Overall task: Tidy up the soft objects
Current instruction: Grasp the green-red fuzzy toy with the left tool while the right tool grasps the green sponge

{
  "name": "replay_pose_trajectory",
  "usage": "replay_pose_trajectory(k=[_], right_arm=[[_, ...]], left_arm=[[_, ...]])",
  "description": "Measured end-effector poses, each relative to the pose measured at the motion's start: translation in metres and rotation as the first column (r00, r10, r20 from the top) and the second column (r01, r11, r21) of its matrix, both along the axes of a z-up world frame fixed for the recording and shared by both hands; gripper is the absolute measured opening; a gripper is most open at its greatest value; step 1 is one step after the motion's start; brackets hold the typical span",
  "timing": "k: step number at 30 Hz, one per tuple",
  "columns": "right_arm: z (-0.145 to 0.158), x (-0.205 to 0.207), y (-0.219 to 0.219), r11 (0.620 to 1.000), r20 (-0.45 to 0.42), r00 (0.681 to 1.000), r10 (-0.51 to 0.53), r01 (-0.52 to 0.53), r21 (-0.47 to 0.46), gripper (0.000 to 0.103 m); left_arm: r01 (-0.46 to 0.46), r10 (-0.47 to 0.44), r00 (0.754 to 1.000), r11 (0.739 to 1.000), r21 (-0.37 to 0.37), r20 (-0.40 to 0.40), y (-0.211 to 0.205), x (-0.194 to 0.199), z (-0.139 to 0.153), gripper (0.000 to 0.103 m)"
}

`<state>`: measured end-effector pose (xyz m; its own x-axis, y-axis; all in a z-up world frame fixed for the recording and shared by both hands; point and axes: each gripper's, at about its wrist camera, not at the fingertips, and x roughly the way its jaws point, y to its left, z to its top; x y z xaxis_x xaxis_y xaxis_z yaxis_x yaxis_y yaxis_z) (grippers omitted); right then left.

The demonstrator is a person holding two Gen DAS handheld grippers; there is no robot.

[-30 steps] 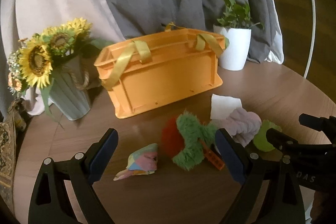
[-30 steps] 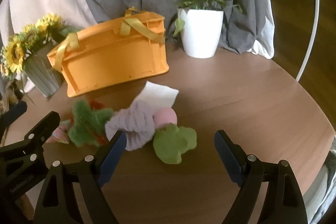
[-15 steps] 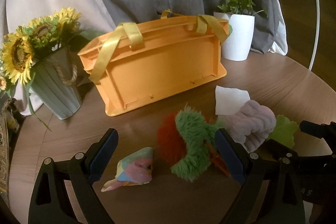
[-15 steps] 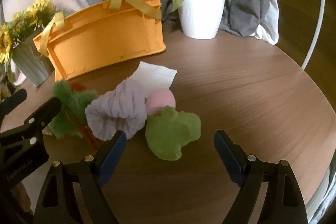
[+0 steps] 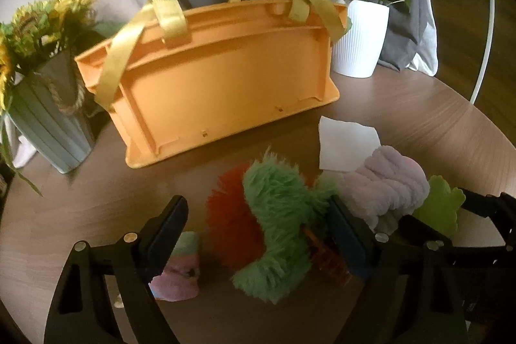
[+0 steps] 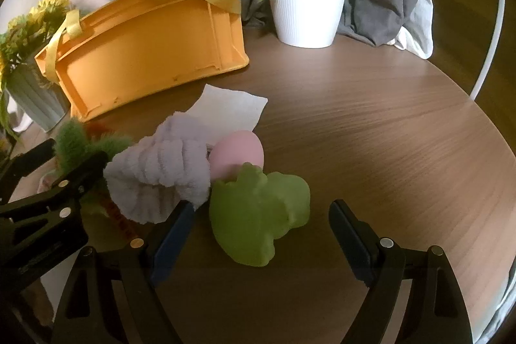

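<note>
Two tools are in my views, both hanging over the round wooden bench. My left tool has its jaws closing around the furry green and orange toy at lower centre of its frame, but the pads are not pressing on it. A small pastel toy lies just behind its left finger. My right tool stands with jaws apart and nothing gripped; the flat green toy lies between them at lower centre. Touching that toy are a pink ball and a lilac fluffy cloth, with a white paper sheet behind. An orange crate with yellow straps sits tipped at upper centre, between sunflowers at left and a white plant pot at right.
</note>
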<state>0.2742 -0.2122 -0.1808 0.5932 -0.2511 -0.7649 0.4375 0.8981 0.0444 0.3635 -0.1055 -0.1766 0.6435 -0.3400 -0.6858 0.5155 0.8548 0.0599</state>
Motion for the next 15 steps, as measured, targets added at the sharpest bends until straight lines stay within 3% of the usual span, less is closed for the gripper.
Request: replay_pose_trajectory(k=[6,8,15], right_arm=[[0.000,0.003,-0.001,1.000,0.000,1.000,0.011,-0.011,-0.003,0.086],[0.000,0.002,-0.001,1.000,0.001,1.000,0.015,-0.015,-0.009,0.085],[-0.004,0.002,-0.003,1.000,-0.008,1.000,0.026,-0.026,0.009,0.066]], left_arm=[[0.006,-0.008,0.998,1.000,-0.030,-0.068,-0.006,0.007,-0.010,0.074],[0.008,-0.012,0.995,0.999,-0.045,-0.099,-0.006,0.008,-0.013,0.065],[0.006,-0.011,0.994,0.999,-0.045,-0.108,-0.010,0.006,-0.016,0.050]])
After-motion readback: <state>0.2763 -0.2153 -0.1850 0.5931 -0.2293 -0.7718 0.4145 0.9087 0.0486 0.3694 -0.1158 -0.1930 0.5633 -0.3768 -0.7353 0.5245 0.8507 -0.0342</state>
